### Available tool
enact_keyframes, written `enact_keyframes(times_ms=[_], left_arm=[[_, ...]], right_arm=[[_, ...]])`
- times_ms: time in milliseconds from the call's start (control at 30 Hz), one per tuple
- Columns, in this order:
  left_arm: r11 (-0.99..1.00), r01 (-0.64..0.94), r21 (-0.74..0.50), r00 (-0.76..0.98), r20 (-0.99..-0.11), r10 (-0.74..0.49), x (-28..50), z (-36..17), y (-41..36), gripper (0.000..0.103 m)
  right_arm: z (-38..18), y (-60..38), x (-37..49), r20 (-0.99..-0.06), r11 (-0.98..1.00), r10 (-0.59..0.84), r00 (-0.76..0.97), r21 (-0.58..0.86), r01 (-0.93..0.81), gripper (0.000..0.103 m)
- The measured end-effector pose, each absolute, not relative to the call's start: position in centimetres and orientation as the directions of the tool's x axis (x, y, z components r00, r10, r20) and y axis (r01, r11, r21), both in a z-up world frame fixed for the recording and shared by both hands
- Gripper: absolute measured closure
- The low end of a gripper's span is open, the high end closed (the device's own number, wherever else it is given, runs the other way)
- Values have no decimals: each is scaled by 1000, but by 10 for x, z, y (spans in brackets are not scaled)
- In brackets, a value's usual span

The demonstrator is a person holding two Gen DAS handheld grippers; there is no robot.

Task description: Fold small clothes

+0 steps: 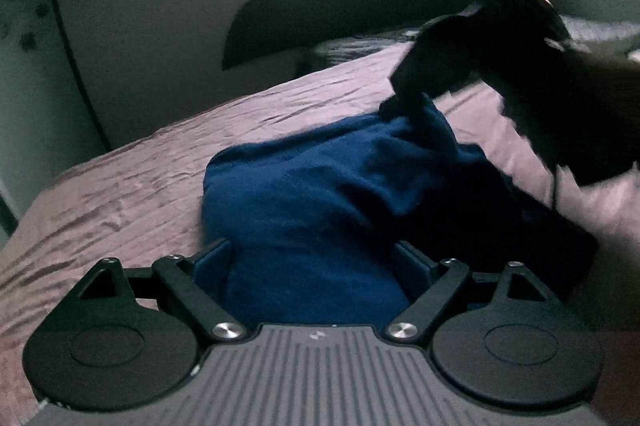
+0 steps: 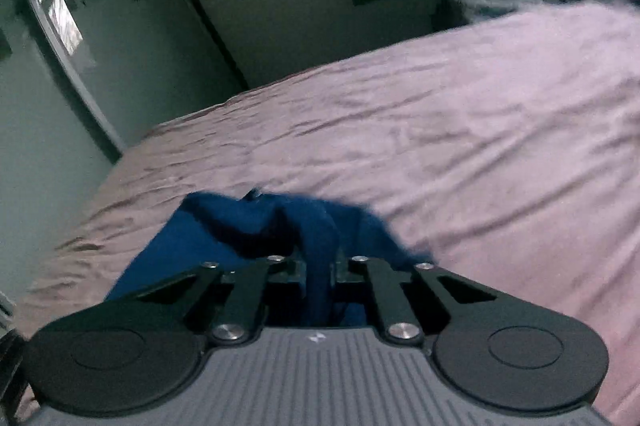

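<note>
One blue garment (image 1: 320,193), two grippers, one mauve bedspread (image 1: 140,185). Lying bunched on the bedspread, one end lifted toward 1 o'clock in the left wrist view. Left gripper (image 1: 312,266) spread wide, cloth lying between its fingers, not pinched. Right gripper (image 2: 318,270) closed on a narrow fold of the garment. Plenty of bare bedspread toward 2 and 3 o'clock in the right wrist view; bed edge and wall at 9 to 10 o'clock. Only from the left wrist: right gripper seen from outside, dark and blurred, at 2 o'clock.
</note>
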State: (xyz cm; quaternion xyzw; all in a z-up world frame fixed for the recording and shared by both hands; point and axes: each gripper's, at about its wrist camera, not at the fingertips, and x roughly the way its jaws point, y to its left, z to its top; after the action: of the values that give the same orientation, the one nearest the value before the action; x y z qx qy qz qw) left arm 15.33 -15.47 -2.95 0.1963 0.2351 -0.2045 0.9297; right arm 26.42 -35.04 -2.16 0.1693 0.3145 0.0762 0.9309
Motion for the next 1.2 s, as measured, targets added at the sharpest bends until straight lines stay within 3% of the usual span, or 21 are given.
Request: enact_keyframes(times_ms=[67,167,267,400,467,567,667,800,967,1067,1133,1200], left_arm=[[835,476,276,805,-519,-287,152,-31,-155,12],[847,474,241,796,-528,-296,154,-28,-149,11],[864,459,205,789,-542,-290,157,-26,-143,9],[872,448,194,785,-552,-280,156,-28,-143,7],[877,439,196,786,-556,-270,156,-28,-144,7],[893,419,166,776,-576,-257,155,-25,-145,7],[910,394,131,771,-585,-250,155,-22,-141,6],[919,376,116,767,-595,-238,153,-22,-139,6],[920,374,116,762,-604,-234,147,-23,-141,5],[922,368,120,763,-606,-226,145,-23,-141,5],[923,366,117,762,-607,-225,145,-23,-140,5],[925,363,109,761,-608,-226,145,-22,-140,4]], right_arm=[[-21,-344,275,-588,971,142,797,238,3,97],[-25,-341,280,-634,980,120,764,200,12,96],[-3,-336,244,-545,987,32,838,151,61,94],[11,-318,201,-510,955,278,814,240,-176,94],[6,-303,191,-556,943,333,762,221,-251,94],[-13,-293,195,-634,976,215,743,105,-192,94],[-11,-309,193,-611,976,195,767,194,-94,94],[4,-297,166,-551,979,193,812,162,-123,93],[-20,-293,169,-628,981,187,755,157,-112,91],[-21,-304,164,-605,968,207,769,243,-70,89],[-18,-305,158,-593,974,172,787,221,-47,81],[-15,-303,147,-576,978,159,802,200,-51,58]])
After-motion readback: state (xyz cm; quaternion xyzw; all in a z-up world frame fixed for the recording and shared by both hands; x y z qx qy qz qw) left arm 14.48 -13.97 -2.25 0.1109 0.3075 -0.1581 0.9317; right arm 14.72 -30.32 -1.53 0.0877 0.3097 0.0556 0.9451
